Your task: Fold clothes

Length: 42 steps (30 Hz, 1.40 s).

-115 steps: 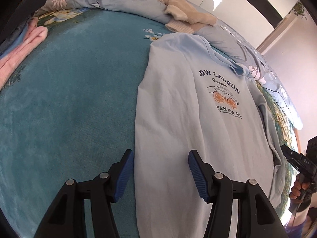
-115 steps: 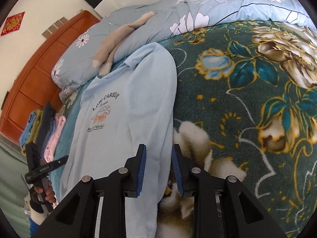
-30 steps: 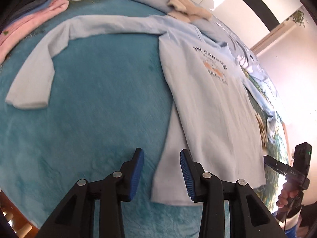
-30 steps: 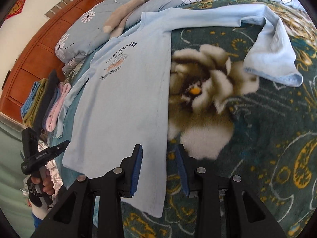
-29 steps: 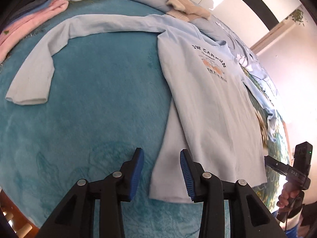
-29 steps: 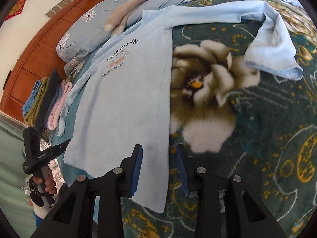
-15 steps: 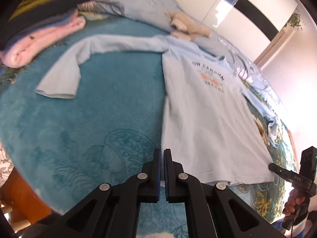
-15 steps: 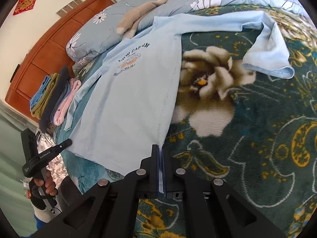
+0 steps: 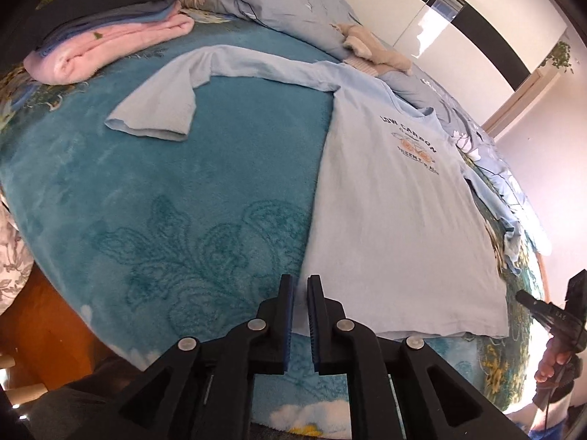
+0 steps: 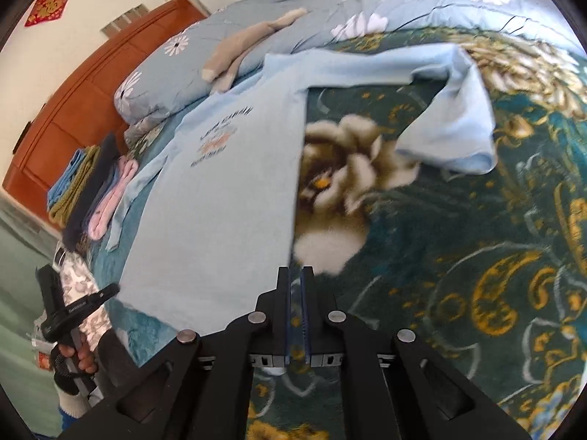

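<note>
**Shirt laid flat, both hem corners pinched**

A light blue long-sleeved shirt (image 9: 389,198) with a printed chest logo lies face up and spread on the bed, over a teal and floral plush blanket (image 9: 176,190). One sleeve (image 9: 172,95) stretches out across the teal part and bends back near its cuff; the other sleeve (image 10: 451,110) reaches across the dark floral part and also doubles over at the end. The collar points toward the pillows, the hem toward the foot of the bed.

The left gripper (image 9: 300,315) sits at the hem corner on its side, its blue fingers drawn nearly together, with the cloth edge running into the narrow gap; they appear to grip that corner. The right gripper (image 10: 295,304) sits at the opposite hem corner, its fingers likewise almost closed, seemingly on the shirt's edge, though the fabric between them is hard to make out.

A stack of folded clothes (image 10: 88,187) rests at the side of the bed near the wooden headboard (image 10: 91,84), and a beige garment (image 9: 370,49) lies on the pillows.

By my reading, the spreading step is about finished and folding proper has not begun: the body is smooth, but both sleeves are out. The next move likely calls for letting go of the hem and bringing each sleeve across the chest, keeping the body flat so no wrinkles are dragged in.
</note>
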Each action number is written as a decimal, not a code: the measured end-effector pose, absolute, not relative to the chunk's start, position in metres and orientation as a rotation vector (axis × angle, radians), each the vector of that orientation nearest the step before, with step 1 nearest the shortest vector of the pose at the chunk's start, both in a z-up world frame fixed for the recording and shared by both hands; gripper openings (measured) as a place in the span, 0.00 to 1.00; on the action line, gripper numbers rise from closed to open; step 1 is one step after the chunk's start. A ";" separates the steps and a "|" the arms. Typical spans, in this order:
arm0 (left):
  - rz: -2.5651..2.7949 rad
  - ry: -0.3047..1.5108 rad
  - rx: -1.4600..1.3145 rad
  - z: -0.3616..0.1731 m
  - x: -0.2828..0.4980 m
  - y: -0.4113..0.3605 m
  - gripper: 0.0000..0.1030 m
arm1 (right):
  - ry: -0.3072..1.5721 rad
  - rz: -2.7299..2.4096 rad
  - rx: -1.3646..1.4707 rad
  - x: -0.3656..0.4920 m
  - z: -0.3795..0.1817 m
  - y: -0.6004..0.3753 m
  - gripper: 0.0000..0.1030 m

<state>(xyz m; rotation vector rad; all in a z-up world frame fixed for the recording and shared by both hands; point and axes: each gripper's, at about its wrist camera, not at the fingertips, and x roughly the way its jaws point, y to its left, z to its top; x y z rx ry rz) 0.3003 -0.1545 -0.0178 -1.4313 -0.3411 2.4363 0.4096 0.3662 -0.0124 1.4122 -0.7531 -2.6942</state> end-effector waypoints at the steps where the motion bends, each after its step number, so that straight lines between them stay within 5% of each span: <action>1: 2.475 -0.316 -1.413 -0.012 0.301 -0.157 0.13 | -0.777 -2.760 1.406 0.409 -0.009 0.381 0.04; 6: 2.525 -0.296 -1.339 0.004 0.293 -0.154 0.34 | -1.060 -2.888 1.453 0.402 -0.019 0.453 0.04; 18: 2.428 -0.279 -1.274 0.016 0.267 -0.095 0.39 | -1.697 -2.656 1.150 0.395 -0.061 0.487 0.04; 31: 2.383 -0.258 -1.340 0.002 0.255 -0.078 0.40 | -1.479 -2.934 1.080 0.405 -0.016 0.517 0.00; 37: 2.379 -0.287 -1.328 0.001 0.255 -0.079 0.40 | -1.432 -2.830 1.257 0.404 -0.030 0.508 0.02; 42: 2.362 -0.251 -1.319 0.004 0.256 -0.072 0.41 | -1.594 -2.739 1.243 0.405 -0.053 0.500 0.24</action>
